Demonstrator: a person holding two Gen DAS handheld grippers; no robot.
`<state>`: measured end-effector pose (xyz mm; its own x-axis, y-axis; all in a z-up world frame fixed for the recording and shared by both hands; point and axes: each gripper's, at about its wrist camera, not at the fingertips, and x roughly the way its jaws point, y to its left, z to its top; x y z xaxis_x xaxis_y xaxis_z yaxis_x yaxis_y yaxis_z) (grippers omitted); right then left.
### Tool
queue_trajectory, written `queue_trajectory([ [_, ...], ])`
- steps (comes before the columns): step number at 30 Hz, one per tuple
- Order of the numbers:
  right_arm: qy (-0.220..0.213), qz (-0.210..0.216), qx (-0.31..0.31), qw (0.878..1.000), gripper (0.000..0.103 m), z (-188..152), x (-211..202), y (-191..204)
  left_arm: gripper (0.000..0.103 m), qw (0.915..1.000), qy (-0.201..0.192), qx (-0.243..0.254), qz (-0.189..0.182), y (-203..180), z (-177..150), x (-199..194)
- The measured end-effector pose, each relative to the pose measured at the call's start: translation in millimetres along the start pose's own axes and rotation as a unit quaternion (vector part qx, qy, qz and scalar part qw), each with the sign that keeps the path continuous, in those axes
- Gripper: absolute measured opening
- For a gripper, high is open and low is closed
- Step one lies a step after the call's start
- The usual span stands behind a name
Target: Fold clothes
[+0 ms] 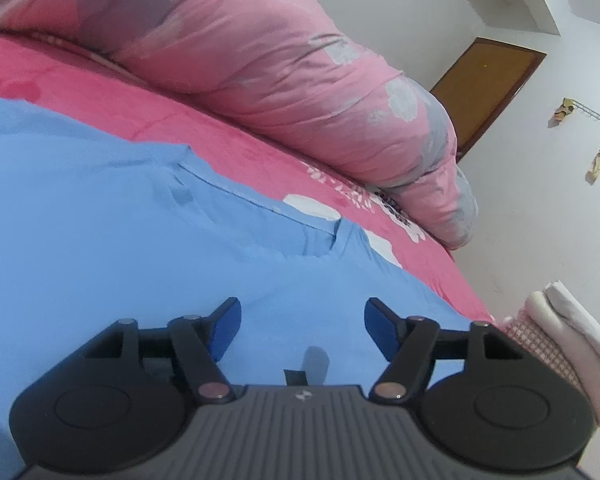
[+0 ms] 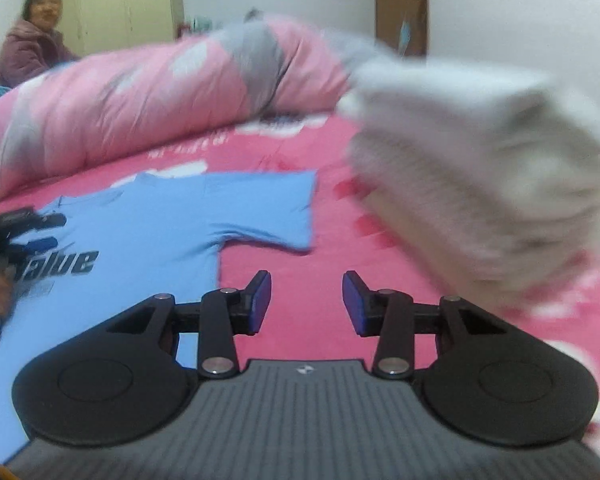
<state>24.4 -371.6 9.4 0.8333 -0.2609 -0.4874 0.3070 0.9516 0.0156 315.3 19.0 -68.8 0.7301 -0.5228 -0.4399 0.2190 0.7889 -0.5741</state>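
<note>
Left gripper (image 1: 302, 330) hangs low over a blue T-shirt (image 1: 112, 240), jaws spread wide w/ nothing between them; blue cloth fills the gap and most of the left wrist frame's lower left. Collar opening (image 1: 260, 208) sits just beyond the fingertips, at frame centre. Past the shirt's far edge runs a strip of bare pink floral bedsheet (image 1: 228, 136), then a rolled pink-and-grey quilt (image 1: 268, 60) across the upper half. Bed edge drops off at lower right, where a stack of folded clothes (image 1: 572, 344) sits close to it. White wall and a brown door (image 1: 488, 84) at upper right.

Right gripper (image 2: 306, 304) also spread, empty, over open sheet just beside the shirt's side edge. In the right wrist view the tee lies flat, chest print "value" (image 2: 66, 264) face-up, one short sleeve (image 2: 272, 208) reaching toward frame centre; long axis runs from collar at mid-left down toward lower left. Left gripper shows at the far left edge over the print. Clear pink sheet lies ahead of the right fingers; the folded stack, blurred, crowds the right side. Quilt bounds the bed's far side. A seated person in a purple jacket (image 2: 28, 52) at upper left, well apart.
</note>
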Motion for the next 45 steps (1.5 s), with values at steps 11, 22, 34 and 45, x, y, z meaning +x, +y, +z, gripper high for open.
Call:
queue_trajectory([
  [11,-0.081,0.04,0.122,0.988,0.043,-46.2,-85.8,-41.8,0.08,0.9957,-0.007,0.084,0.038,-69.2,0.4,-144.7],
  [22,-0.049,0.181,0.055,0.981,0.043,-75.7,-68.3,46.2,0.09,0.9815,0.024,0.157,0.107,-76.4,-79.6,-255.8],
  [34,0.047,0.137,0.005,0.989,0.038,-124.2,-82.4,21.6,0.09,0.9614,0.097,0.192,0.172,-58.3,-184.8,-279.8],
  [45,0.018,0.078,0.034,0.996,0.039,-130.7,-121.7,-20.3,0.092,0.9551,0.117,0.217,0.165,-76.1,-206.9,-324.9],
])
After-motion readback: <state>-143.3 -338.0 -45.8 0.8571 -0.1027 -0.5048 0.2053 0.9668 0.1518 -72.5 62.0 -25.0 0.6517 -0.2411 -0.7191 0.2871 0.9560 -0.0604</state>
